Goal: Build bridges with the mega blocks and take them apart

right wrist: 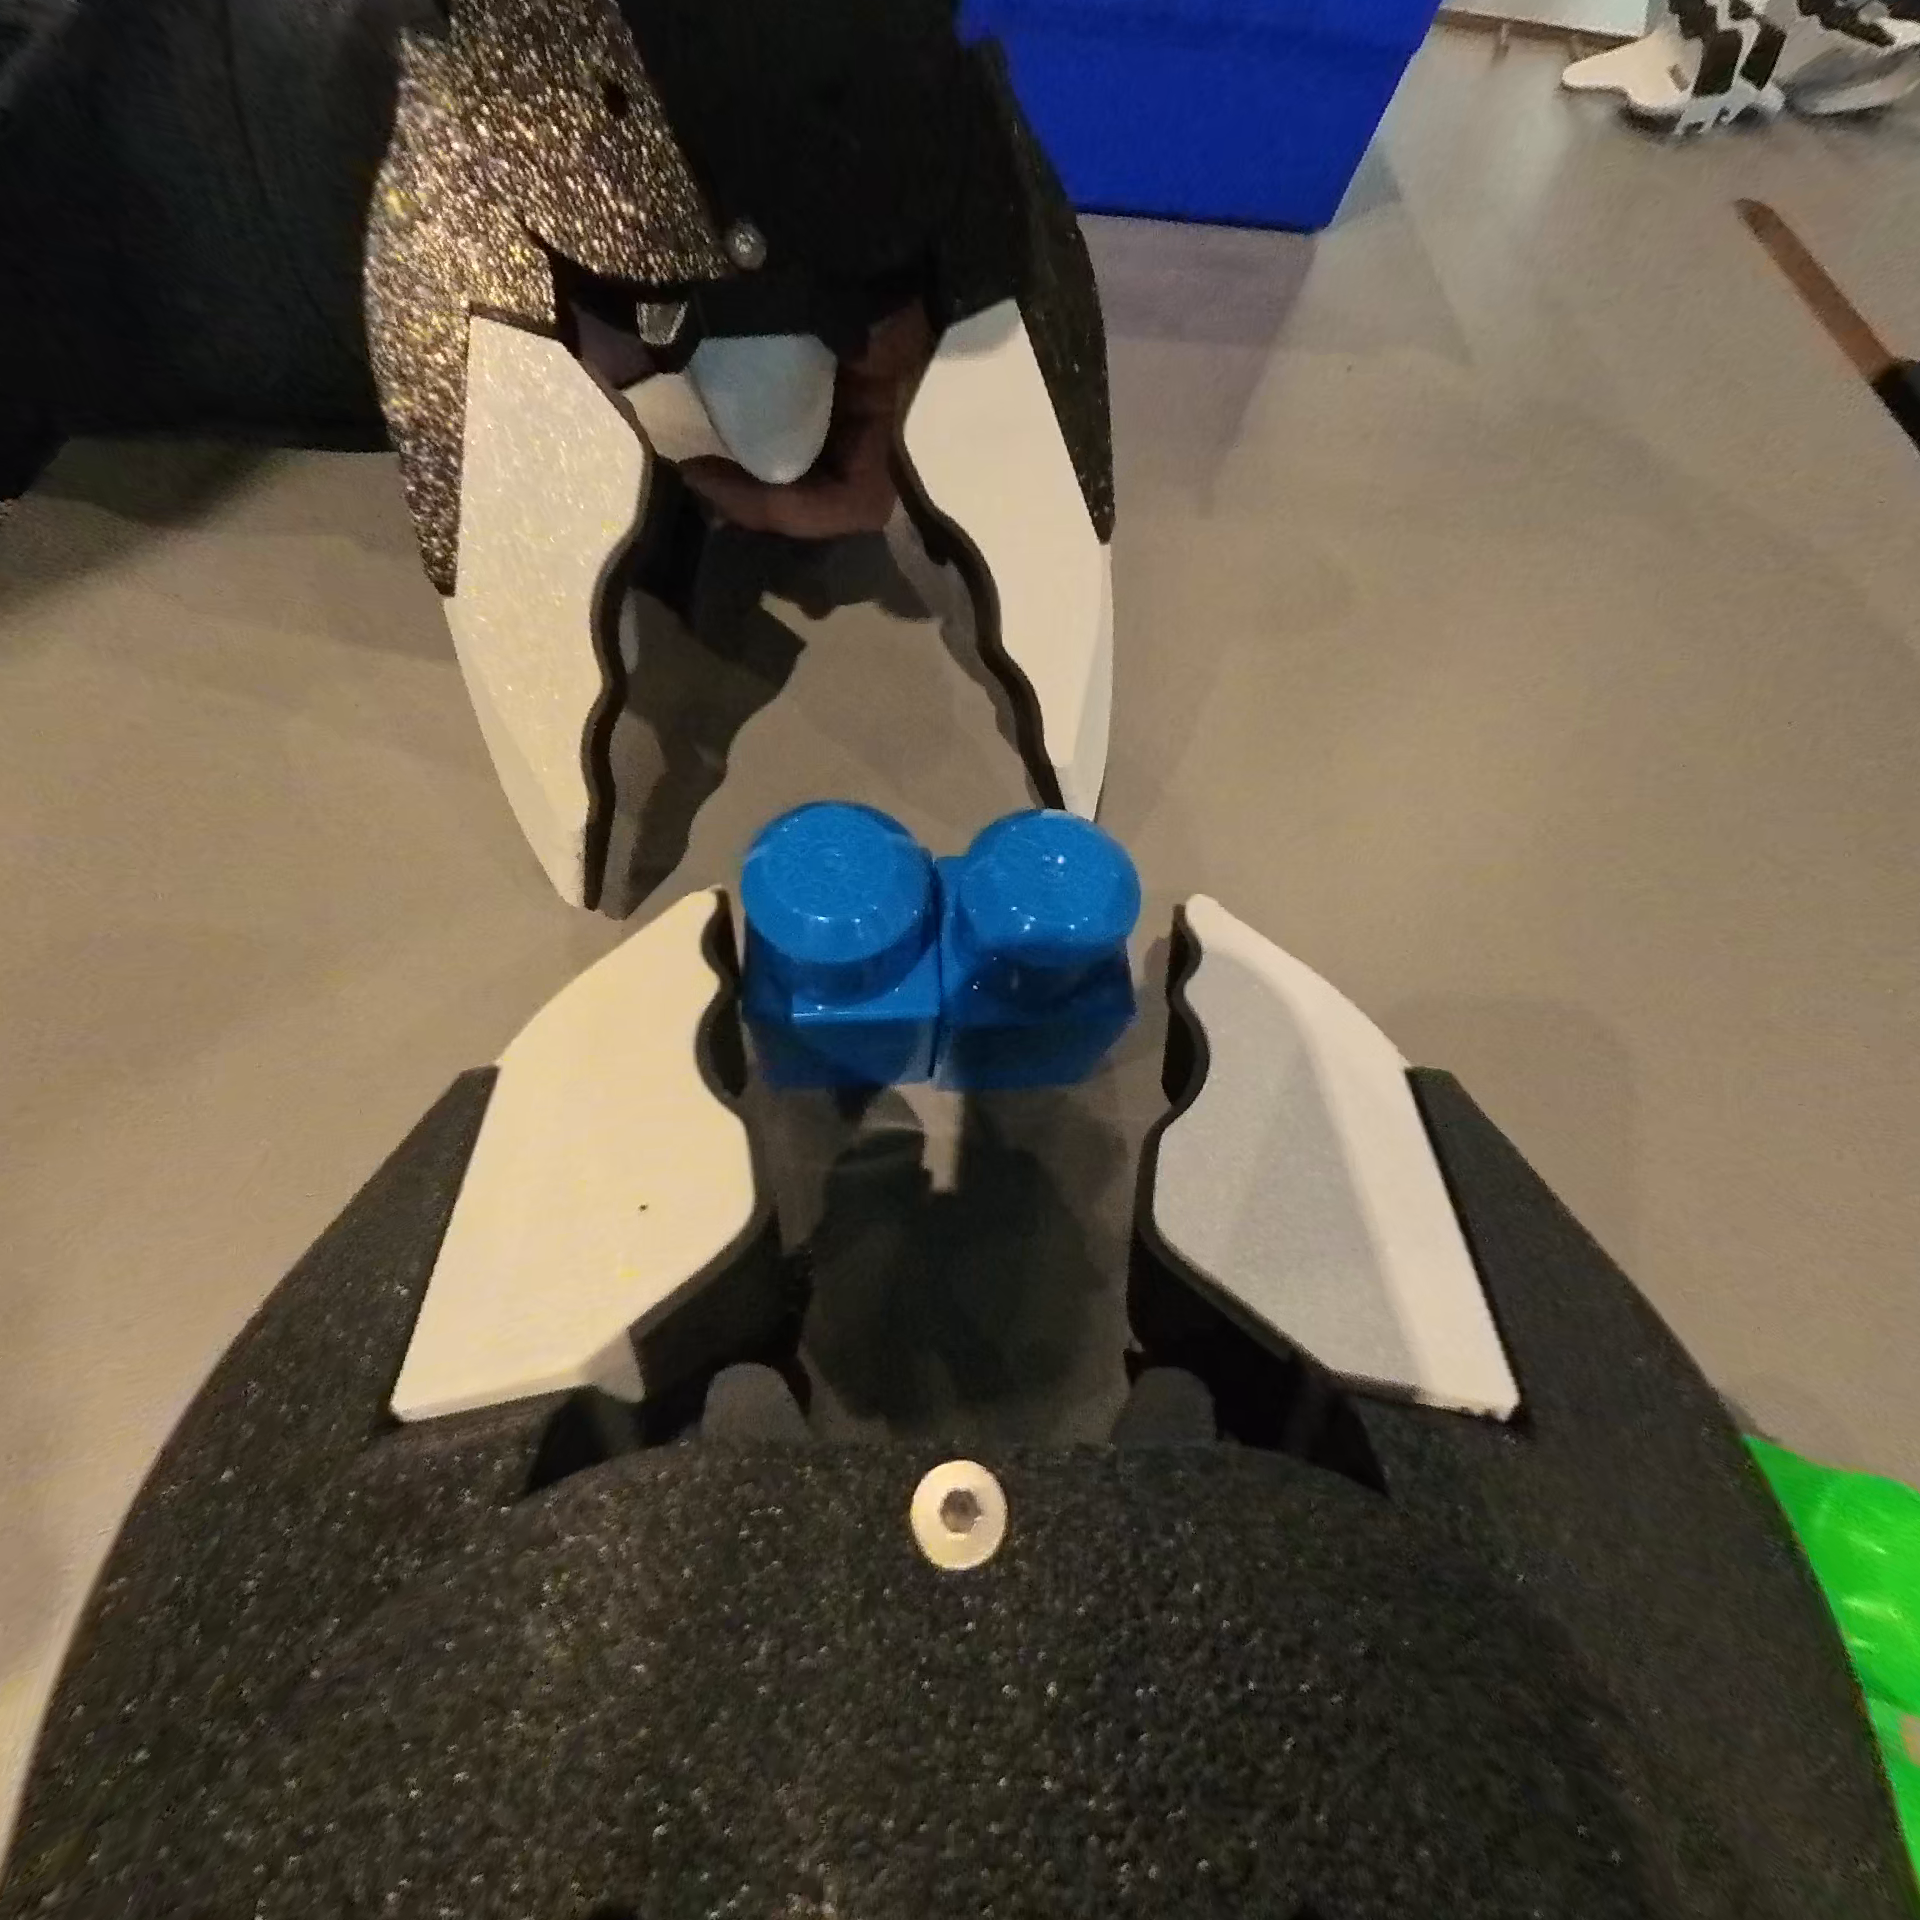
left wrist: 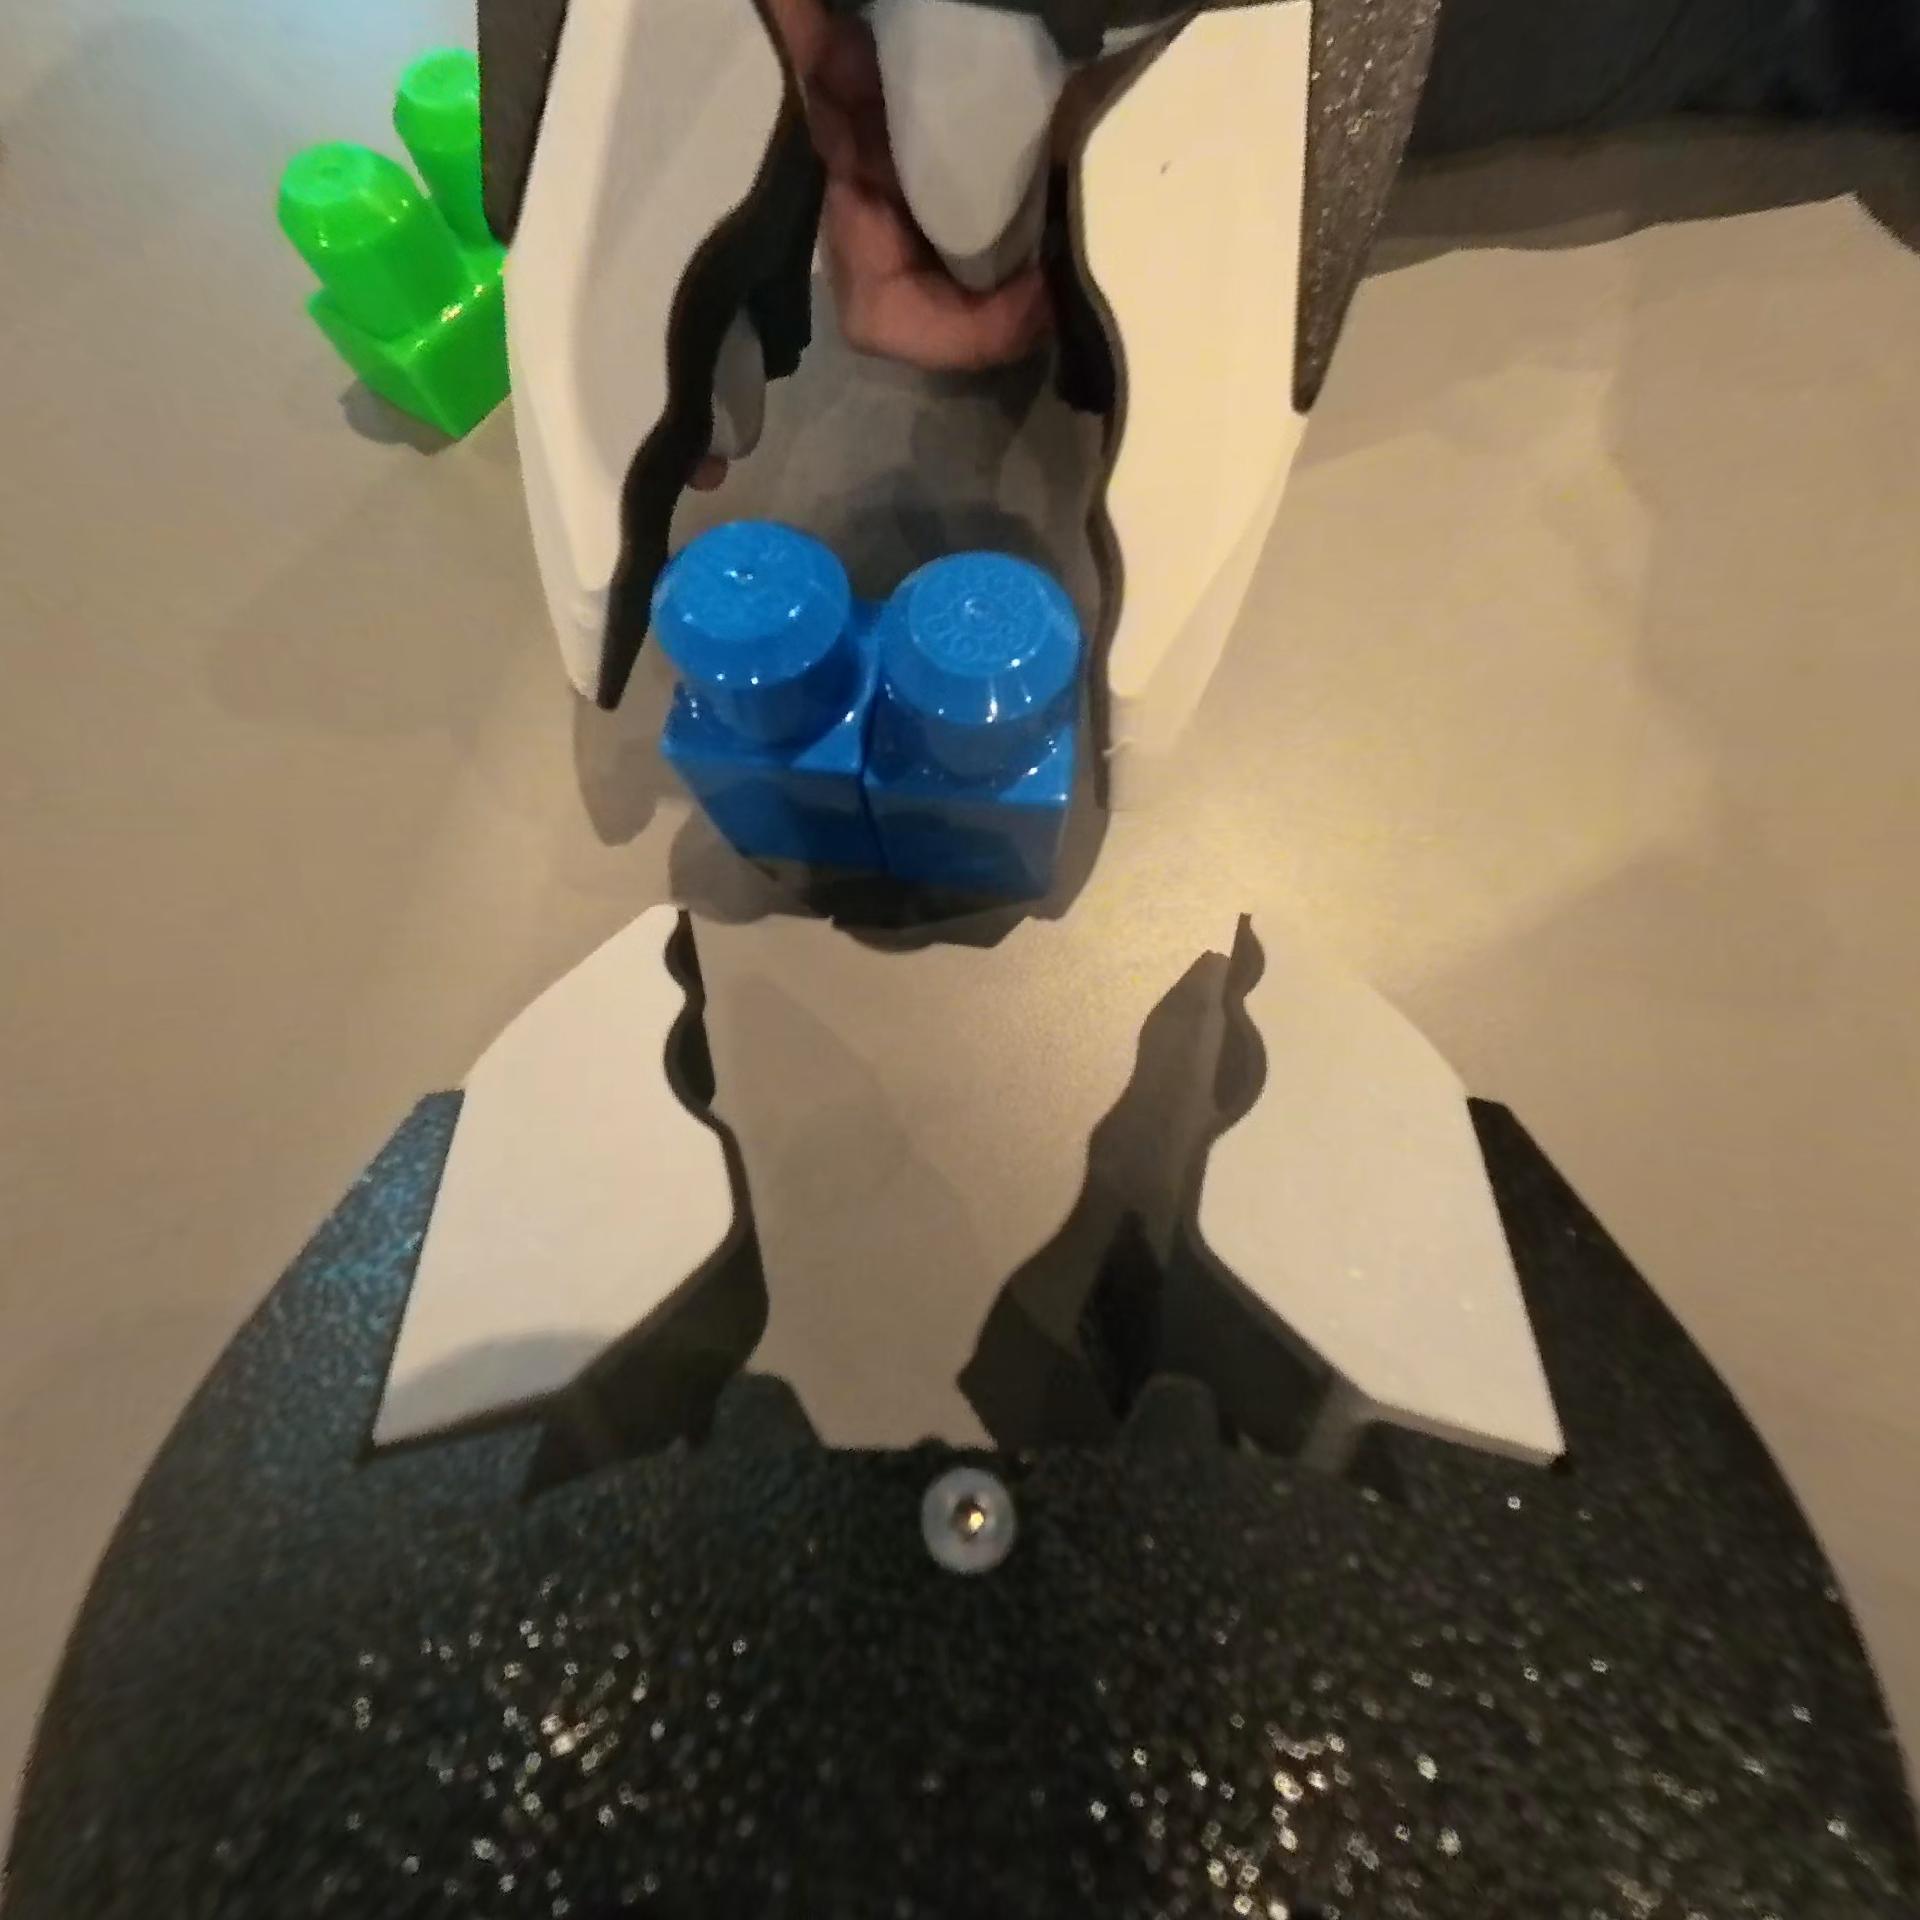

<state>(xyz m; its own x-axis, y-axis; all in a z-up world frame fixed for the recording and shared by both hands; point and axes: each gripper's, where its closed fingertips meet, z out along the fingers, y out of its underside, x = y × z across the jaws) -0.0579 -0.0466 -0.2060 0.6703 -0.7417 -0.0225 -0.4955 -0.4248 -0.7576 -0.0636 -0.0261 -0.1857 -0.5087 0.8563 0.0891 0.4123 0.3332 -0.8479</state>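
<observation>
While both tools gape, 2 blue blocks between, green block (left view clearest)

The left gripper and right gripper face each other tip to tip, jaws spread wide.

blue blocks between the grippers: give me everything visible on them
The blue blocks are two glossy plastic single-stud pieces standing upright side by side on the grey floor, a thin seam between them. Each has a squarish base and one round stud on top with a faint embossed ring. The right gripper has its open jaws either side of the pair; its left finger looks to be against the left block, the other apart. The left gripper sits open on the opposite side, short of them. Nothing is stacked on top.
</observation>
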